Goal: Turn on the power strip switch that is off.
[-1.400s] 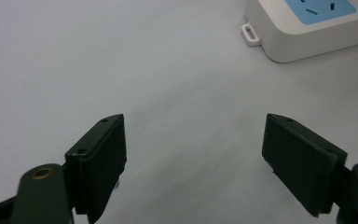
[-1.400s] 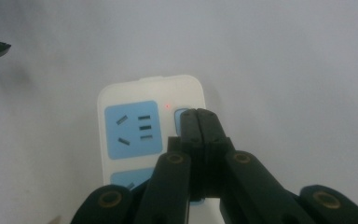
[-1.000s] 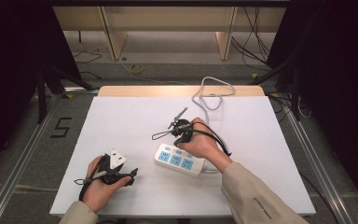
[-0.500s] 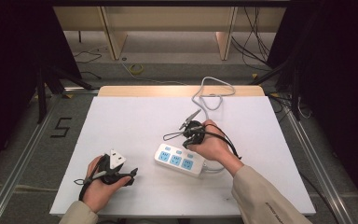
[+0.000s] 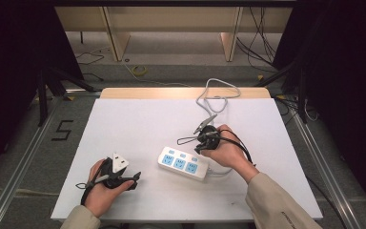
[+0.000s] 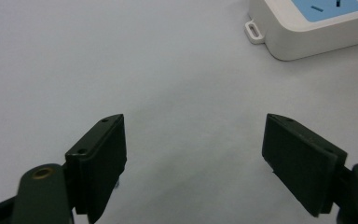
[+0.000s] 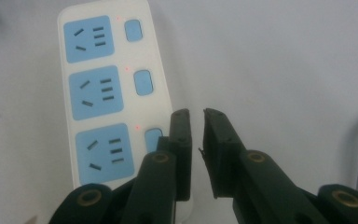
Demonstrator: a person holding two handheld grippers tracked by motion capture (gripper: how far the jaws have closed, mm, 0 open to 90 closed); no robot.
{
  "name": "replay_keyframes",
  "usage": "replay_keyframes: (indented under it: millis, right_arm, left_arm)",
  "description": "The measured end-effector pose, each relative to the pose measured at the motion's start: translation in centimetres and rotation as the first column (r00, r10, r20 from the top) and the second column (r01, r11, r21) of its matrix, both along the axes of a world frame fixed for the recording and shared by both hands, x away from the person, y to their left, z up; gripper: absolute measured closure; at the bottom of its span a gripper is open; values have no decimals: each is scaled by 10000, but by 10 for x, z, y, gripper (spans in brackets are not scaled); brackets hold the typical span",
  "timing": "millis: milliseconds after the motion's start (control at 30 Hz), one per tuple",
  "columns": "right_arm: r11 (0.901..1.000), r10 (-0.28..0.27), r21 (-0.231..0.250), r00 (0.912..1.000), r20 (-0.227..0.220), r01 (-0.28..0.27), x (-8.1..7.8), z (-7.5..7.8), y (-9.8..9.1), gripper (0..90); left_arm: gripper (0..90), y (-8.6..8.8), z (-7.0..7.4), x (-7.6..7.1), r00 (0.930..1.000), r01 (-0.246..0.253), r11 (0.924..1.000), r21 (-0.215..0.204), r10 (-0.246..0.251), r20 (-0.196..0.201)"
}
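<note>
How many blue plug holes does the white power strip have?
3. On the power strip they sit in a row: far blue socket, middle blue socket, near blue socket, each beside a small blue button. None seem hidden.

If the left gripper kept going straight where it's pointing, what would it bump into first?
Probably the white power strip. The left gripper has its jaws wide open over bare table, and the strip's end lies ahead, slightly right of centre, so it might only graze it.

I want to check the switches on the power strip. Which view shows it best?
The right gripper view: the power strip faces the camera, its three blue sockets and switches plain. The high view shows it whole but small; the left gripper view catches one end.
</note>
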State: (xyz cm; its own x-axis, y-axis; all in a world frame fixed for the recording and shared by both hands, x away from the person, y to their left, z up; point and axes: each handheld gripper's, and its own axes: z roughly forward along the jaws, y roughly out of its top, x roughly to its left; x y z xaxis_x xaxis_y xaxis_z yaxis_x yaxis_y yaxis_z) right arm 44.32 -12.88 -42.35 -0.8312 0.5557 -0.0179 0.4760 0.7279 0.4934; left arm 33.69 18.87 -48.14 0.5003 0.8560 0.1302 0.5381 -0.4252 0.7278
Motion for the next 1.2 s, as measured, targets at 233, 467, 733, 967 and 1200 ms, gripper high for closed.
replay_keyframes:
  millis: [233,467,733,967,1200]
  right_arm:
    - [9997,-216,129,9997,83,215,-3,-1,-13,801]
    - [9988,-403,296,9991,128,399,-6,-2,-28,787]
    - [9960,-696,568,9974,171,685,-11,-2,-45,761]
    - [9938,-886,690,9959,179,872,-14,-3,-57,735]
    - [9910,-1085,816,9938,256,1061,-16,-2,-67,702]
  left_arm:
    - [218,0,0,0,10000,-25,10000,-43,25,60]
    - [218,0,0,-1,10000,-35,10000,-52,36,73]
    - [218,0,1,-1,10000,-36,10000,-44,36,57]
    - [218,0,1,-1,10000,-57,10000,-40,58,67]
    - [219,0,1,-1,10000,-65,9999,-115,65,21]
